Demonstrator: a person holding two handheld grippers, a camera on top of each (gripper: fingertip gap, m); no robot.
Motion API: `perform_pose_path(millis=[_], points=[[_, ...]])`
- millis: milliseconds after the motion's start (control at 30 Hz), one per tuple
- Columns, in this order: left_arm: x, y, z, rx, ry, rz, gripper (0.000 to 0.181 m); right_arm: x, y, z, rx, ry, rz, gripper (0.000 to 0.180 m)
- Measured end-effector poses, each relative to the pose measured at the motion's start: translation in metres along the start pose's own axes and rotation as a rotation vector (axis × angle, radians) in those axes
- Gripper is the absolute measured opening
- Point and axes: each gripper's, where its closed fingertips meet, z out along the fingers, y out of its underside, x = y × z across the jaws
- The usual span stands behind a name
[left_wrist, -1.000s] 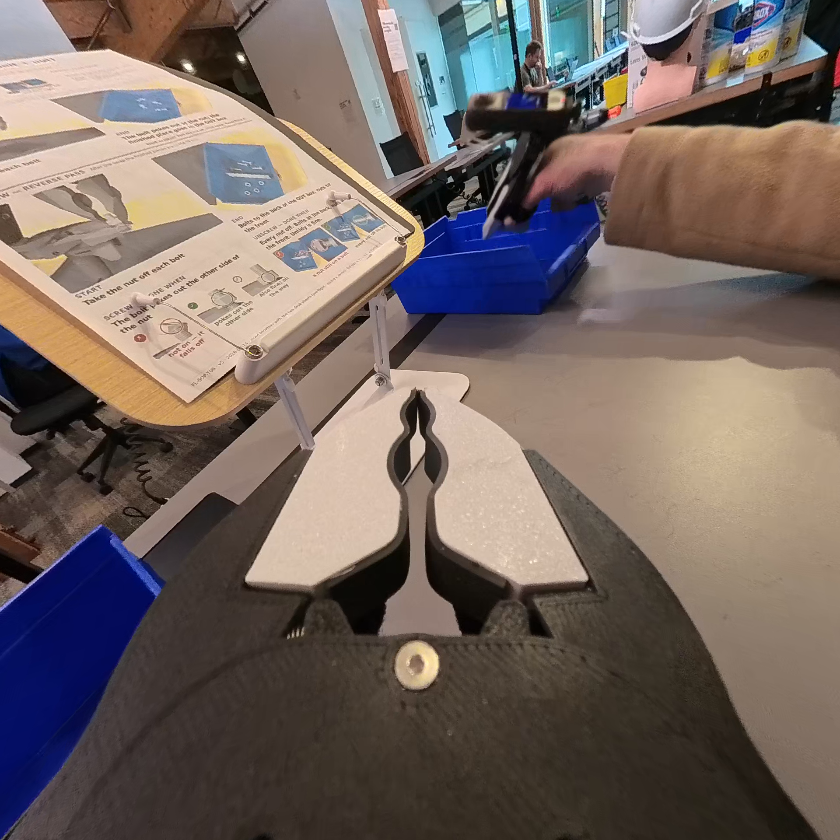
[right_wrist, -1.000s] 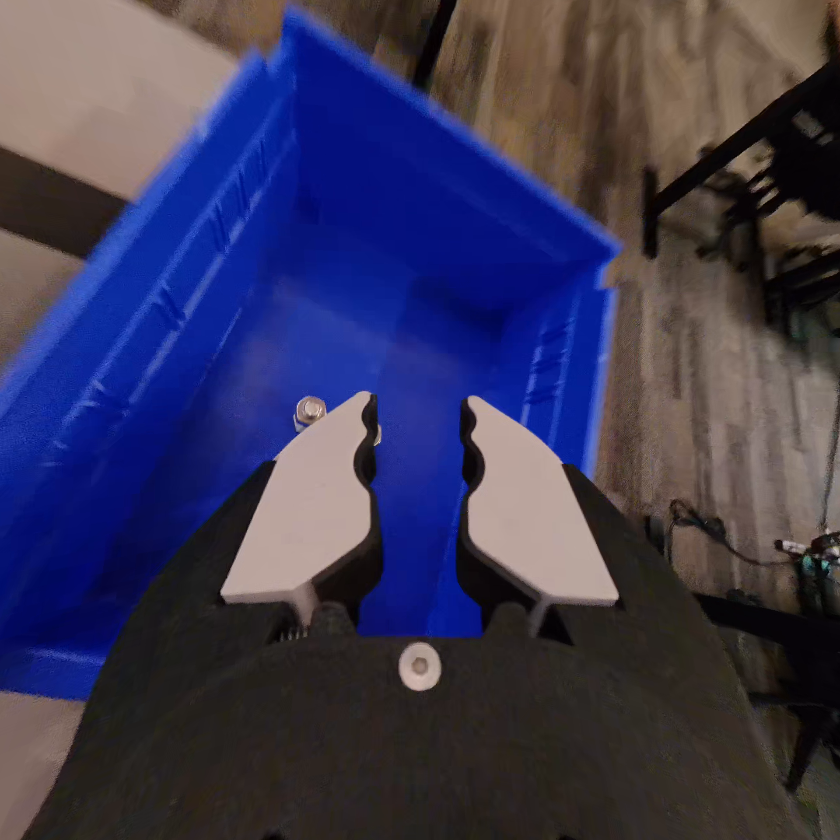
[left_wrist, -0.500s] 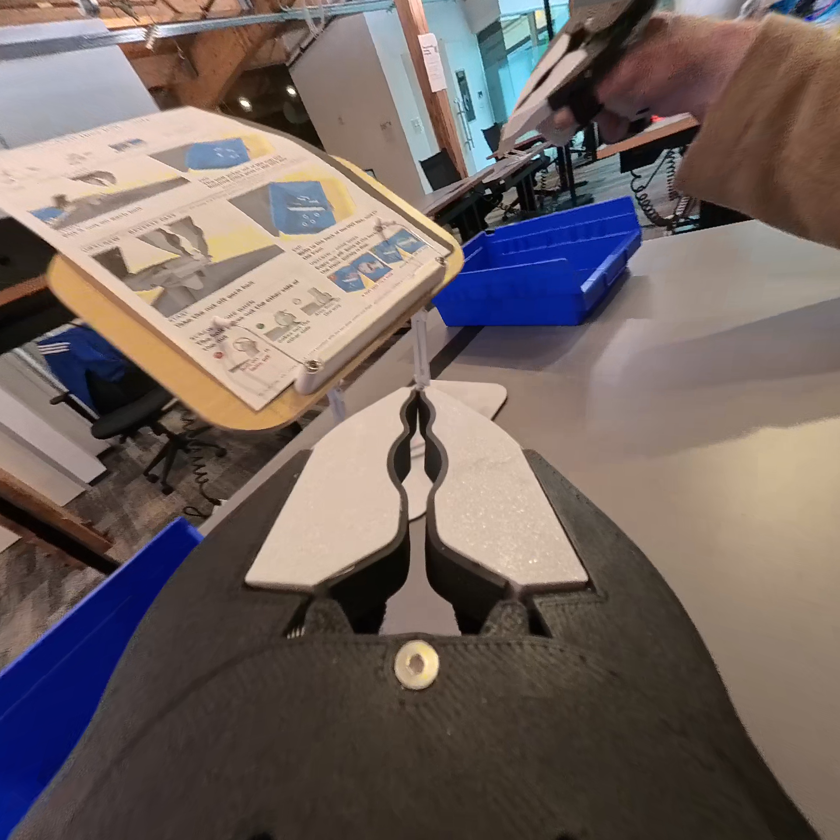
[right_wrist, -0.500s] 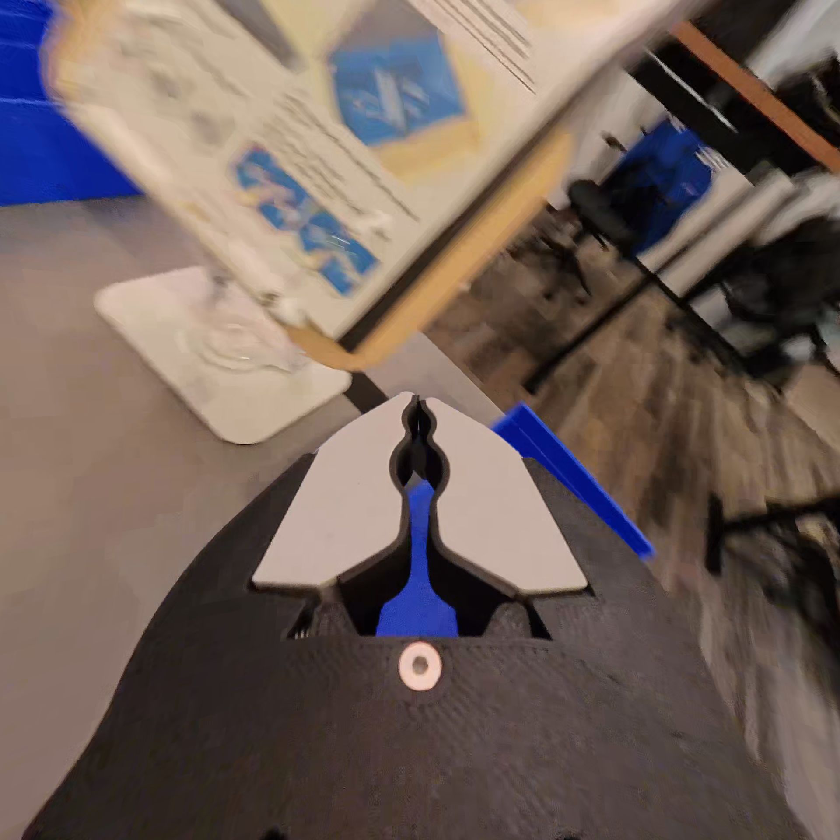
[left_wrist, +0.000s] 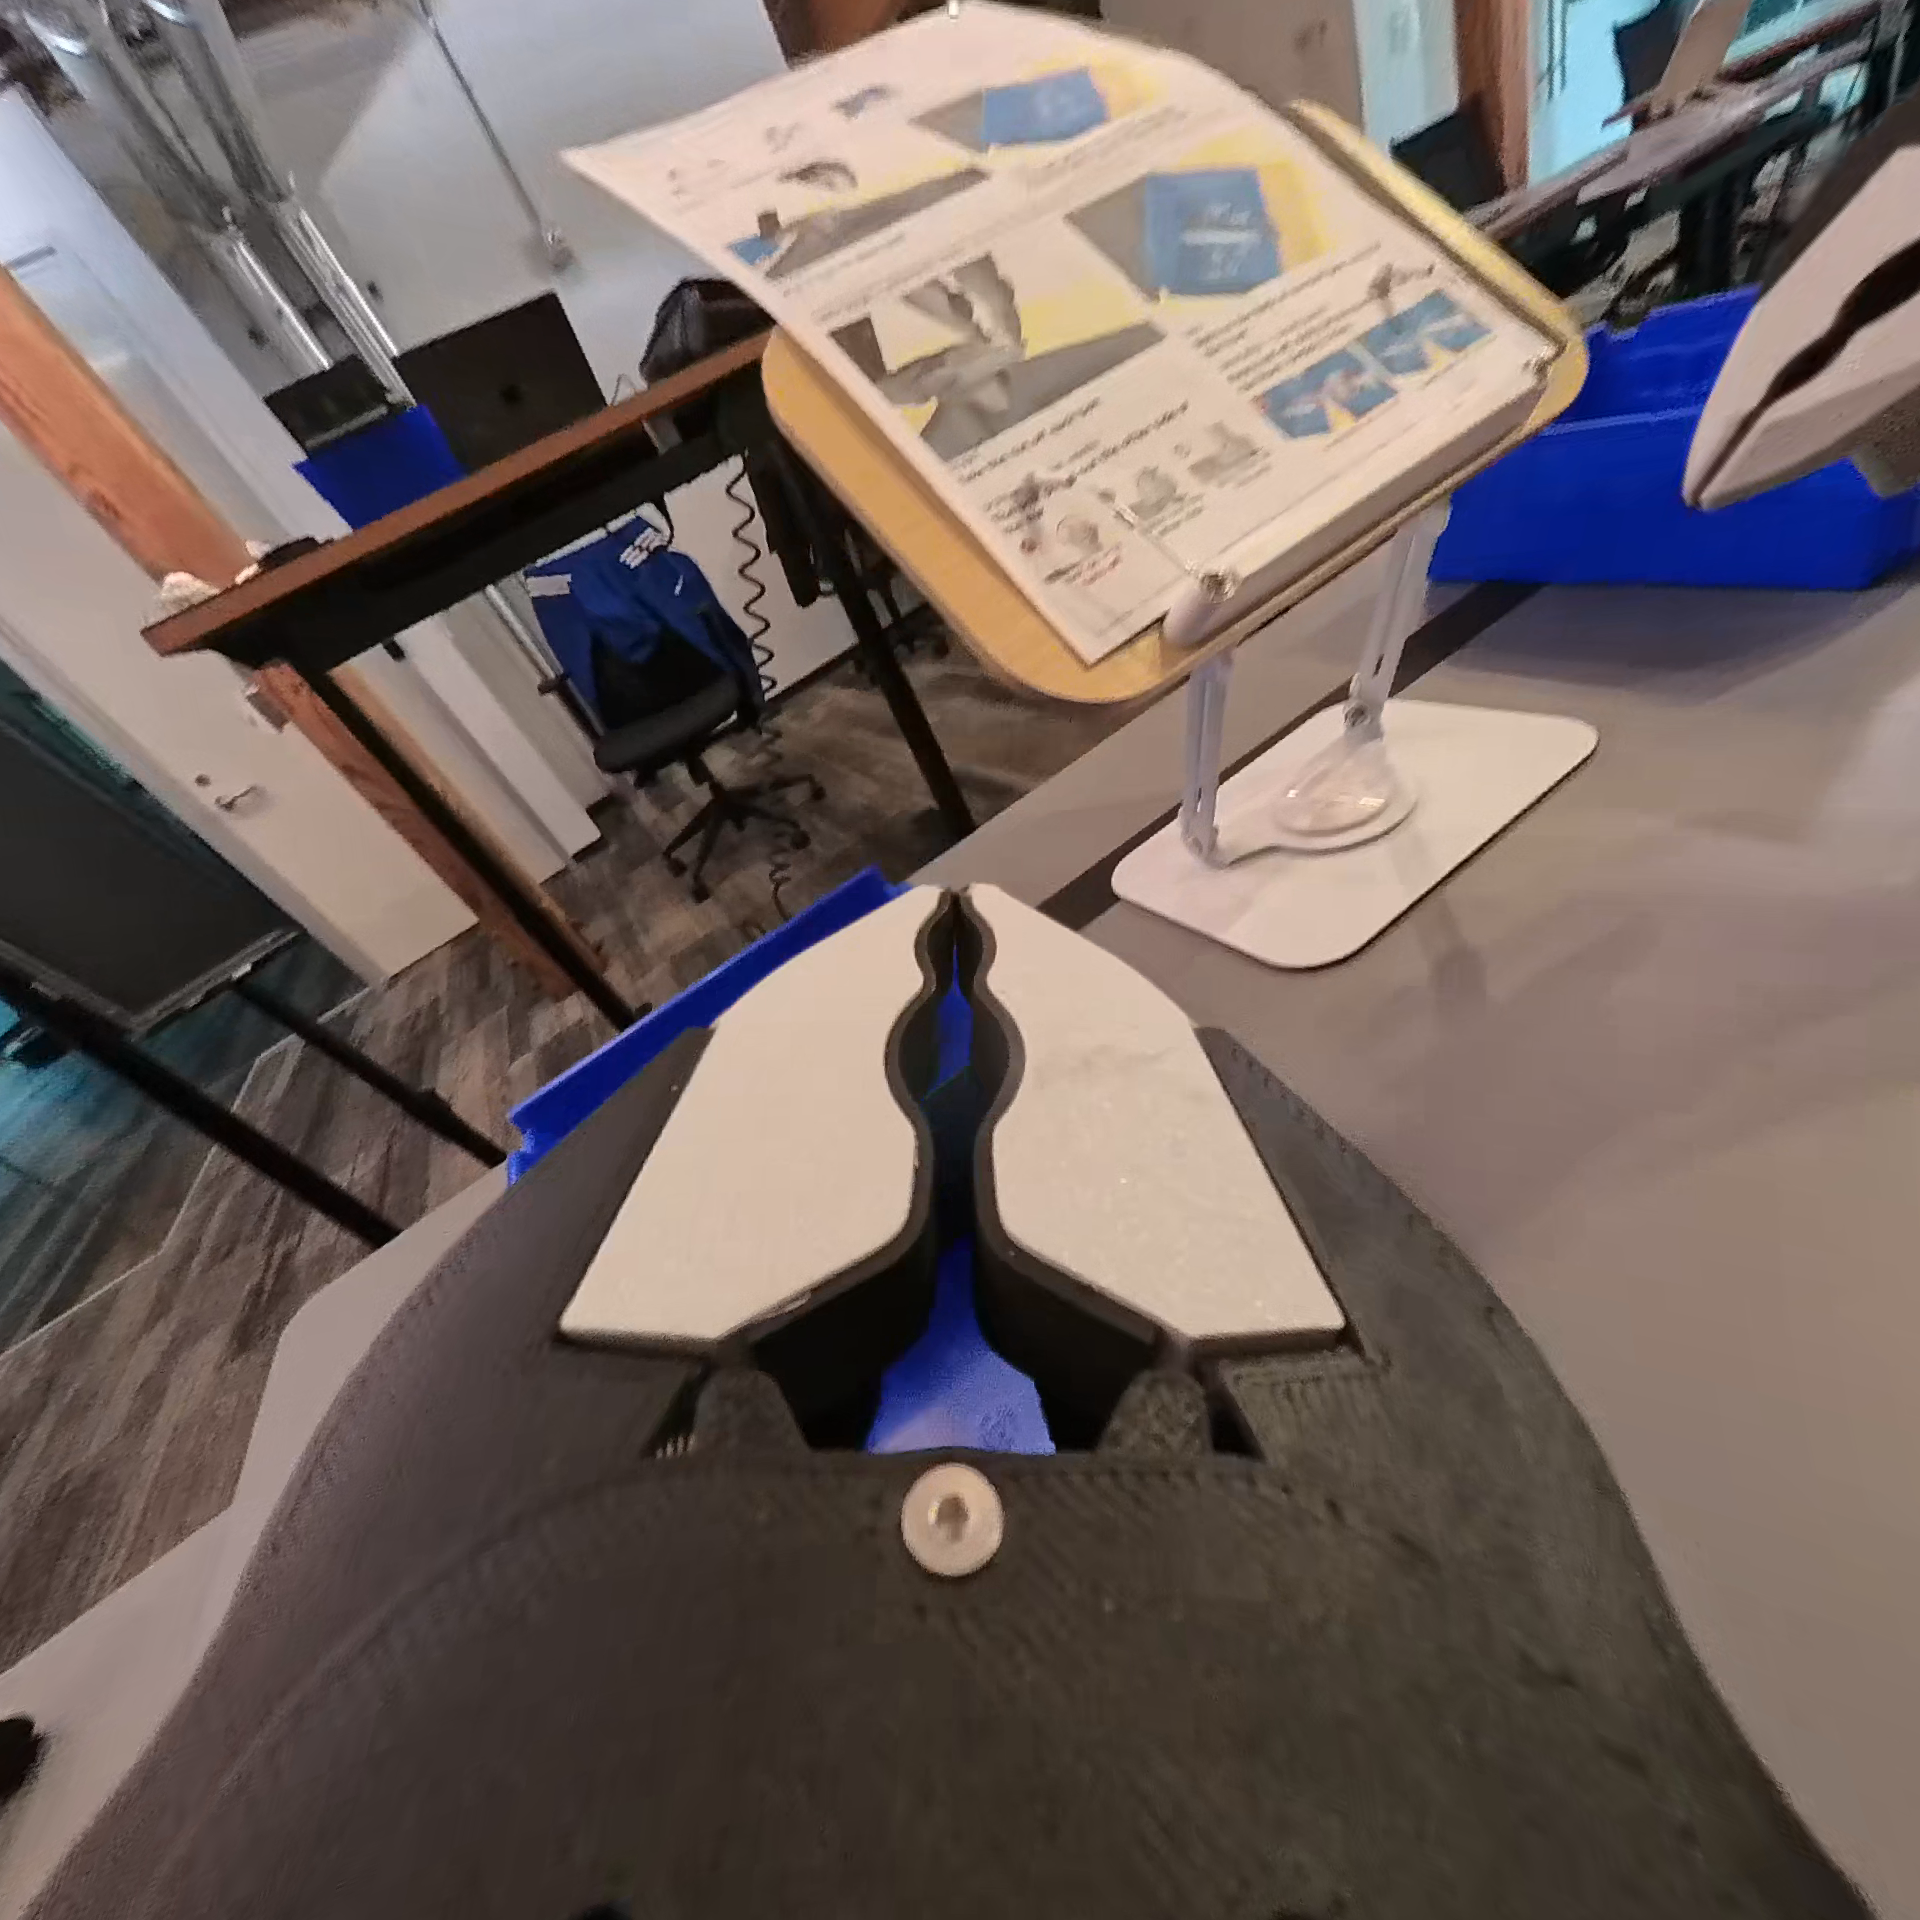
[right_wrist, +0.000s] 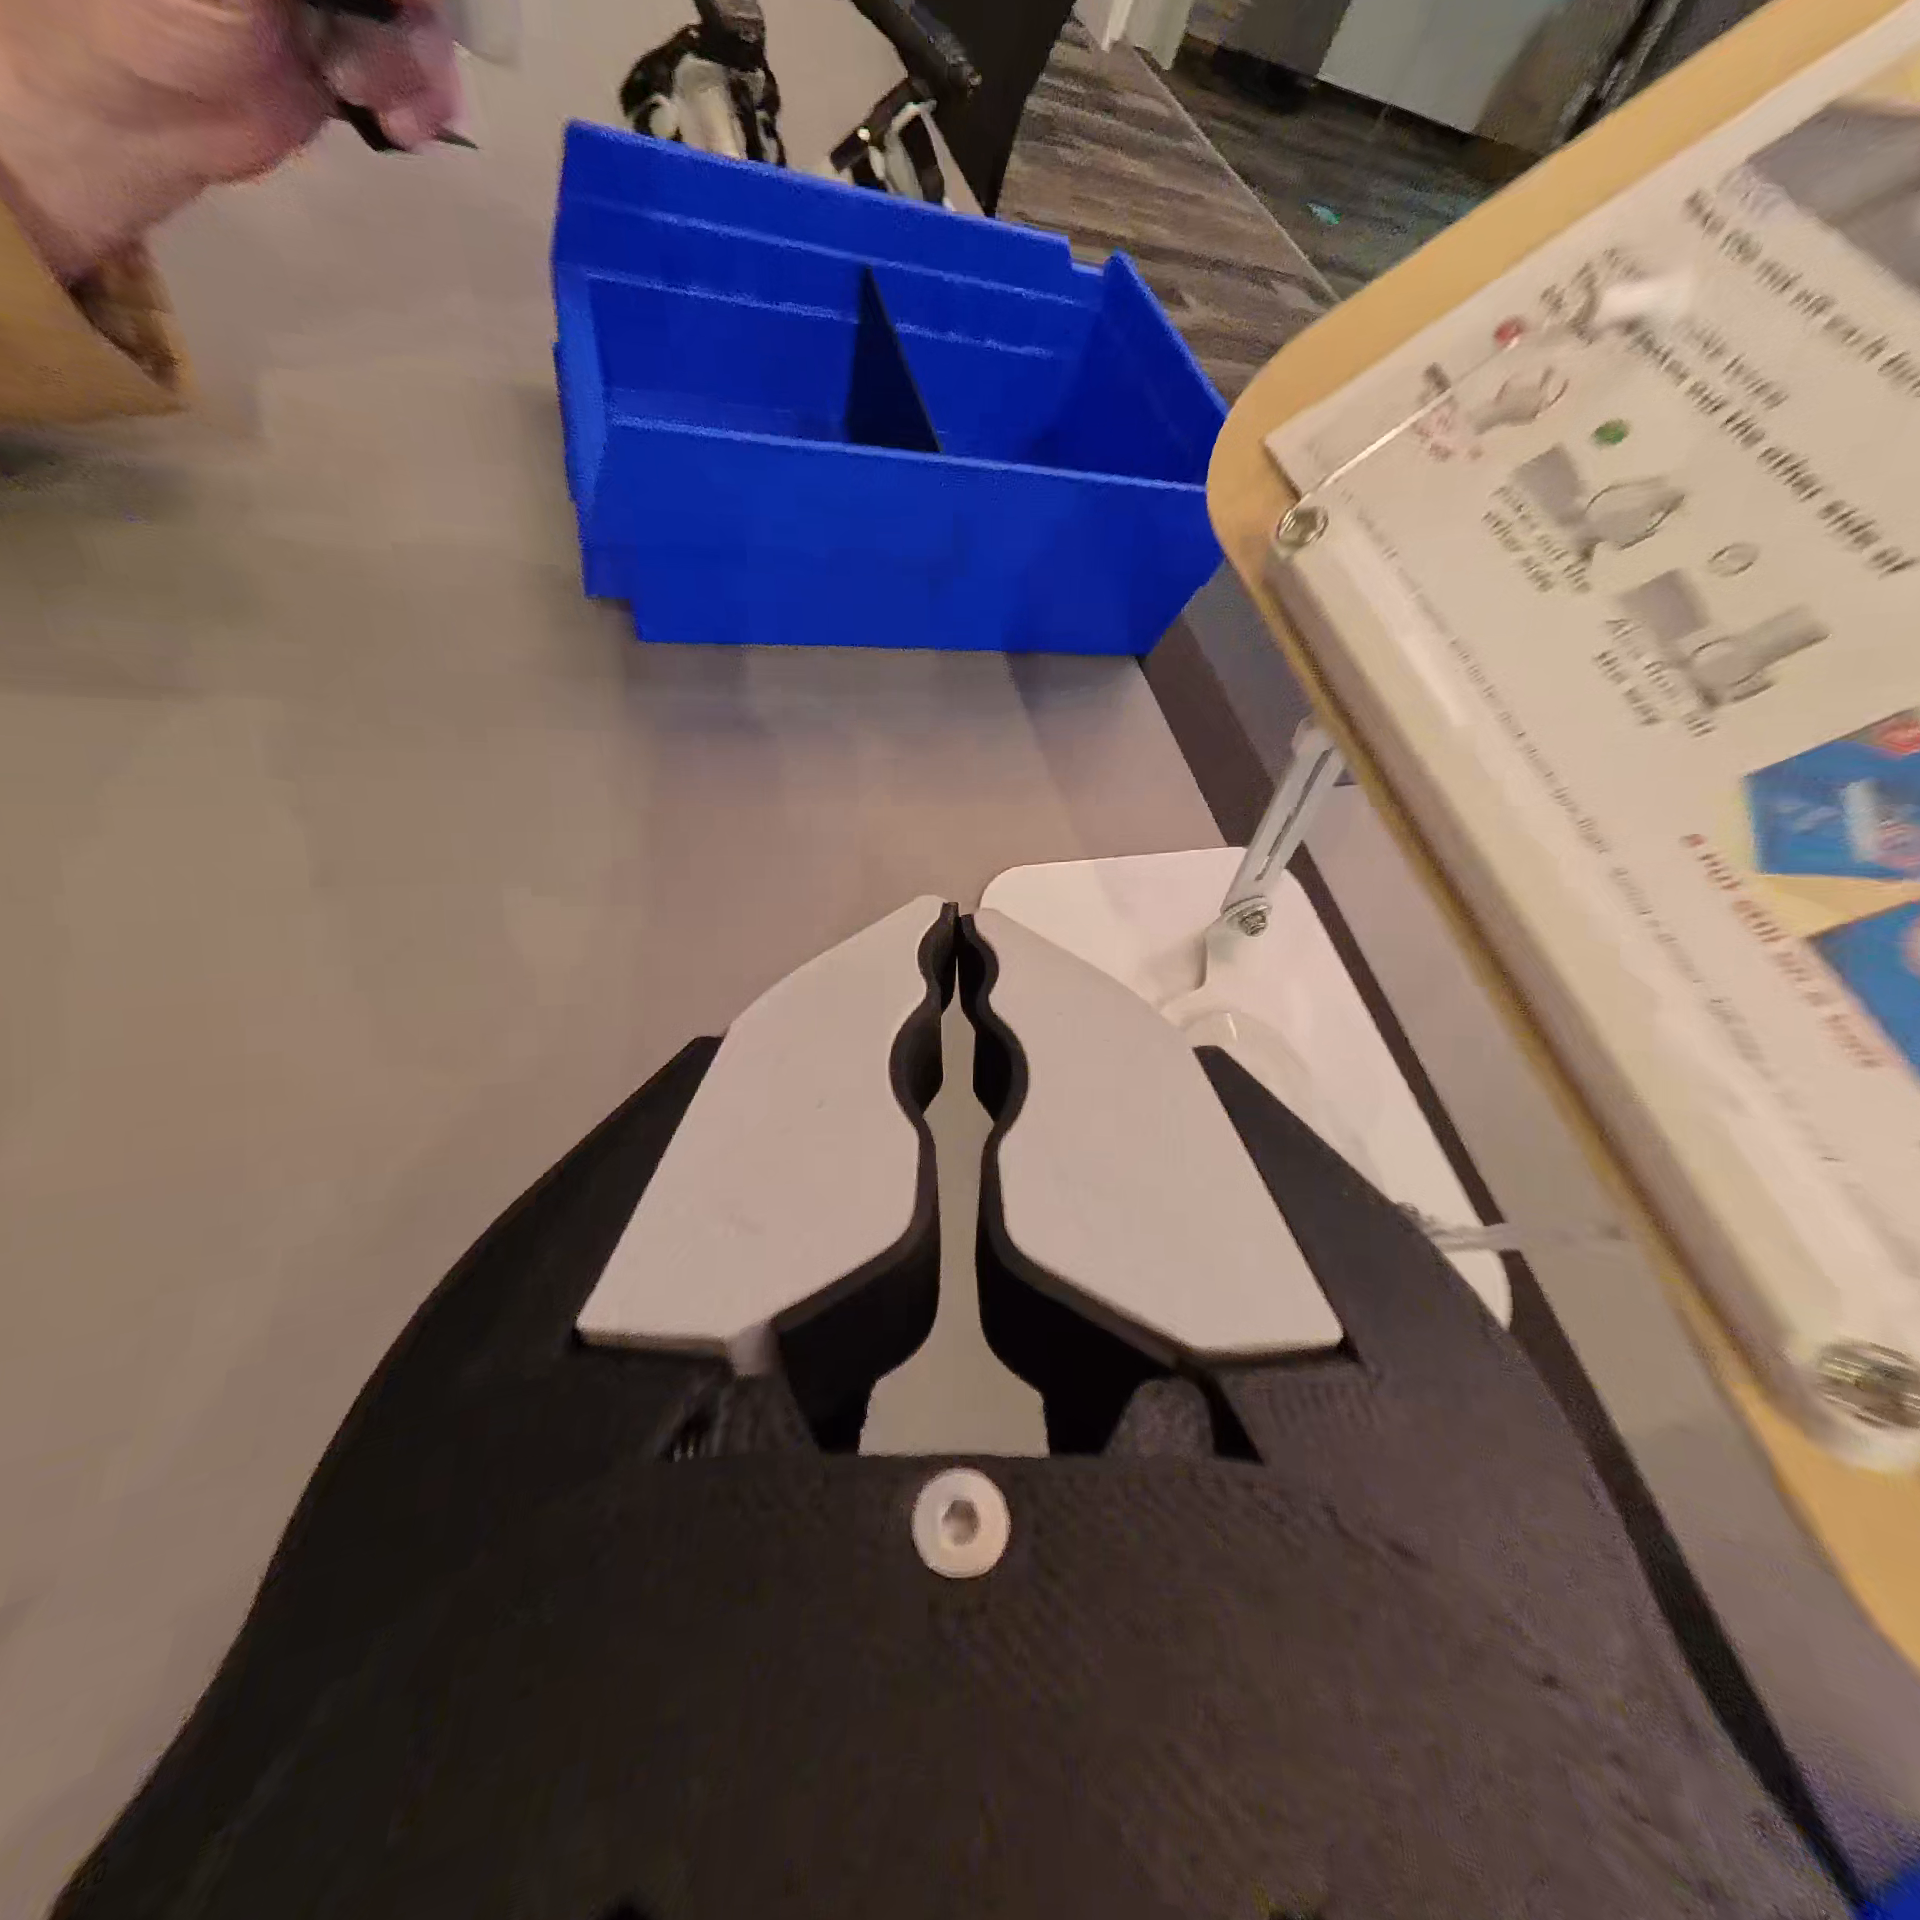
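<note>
My left gripper (left_wrist: 954, 914) is shut with nothing visible between its fingers. It hovers over the corner of a blue bin (left_wrist: 717, 1013) at the grey table's (left_wrist: 1558, 1143) left edge. My right gripper (right_wrist: 956, 930) is shut, nothing seen in it, low over the table beside the white base (right_wrist: 1122, 925) of a document stand. It also shows at the far right of the left wrist view (left_wrist: 1725, 468). A blue bin with a divider (right_wrist: 883, 520) stands ahead of it. A hand (right_wrist: 156, 104) holding the left gripper shows at top left.
A tilted wooden board with an instruction sheet (left_wrist: 1143, 343) stands on thin legs over its white base (left_wrist: 1351, 831), and overhangs close on the right (right_wrist: 1610, 675). A second blue bin (left_wrist: 1662, 509) sits behind it. Desks and an office chair (left_wrist: 675, 727) stand beyond the table edge. One gripper's finger ends stand about 25 centimeters off the other's. To reach the white base (right_wrist: 1122, 925) in a straight line is about 20 centimeters for my right fingers, about 30 centimeters for my left. The left camera catches it too, in the left wrist view (left_wrist: 1261, 897).
My right gripper shut and swung from over the far bin, where a nut lay, to the stand's base. My left gripper turned left, over the near bin's corner.
</note>
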Motion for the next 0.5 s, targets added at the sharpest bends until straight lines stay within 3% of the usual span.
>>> perform_pose_path(millis=[200,500], points=[[-0.007,0.048,0.002,-0.302,0.036,0.061,0.003,-0.013,0.046,0.055,-0.020,0.054,-0.008,0.000],[0.022,0.131,0.009,-0.860,0.554,0.096,0.018,-0.037,0.081,0.078,-0.079,-0.029,-0.006,0.000]])
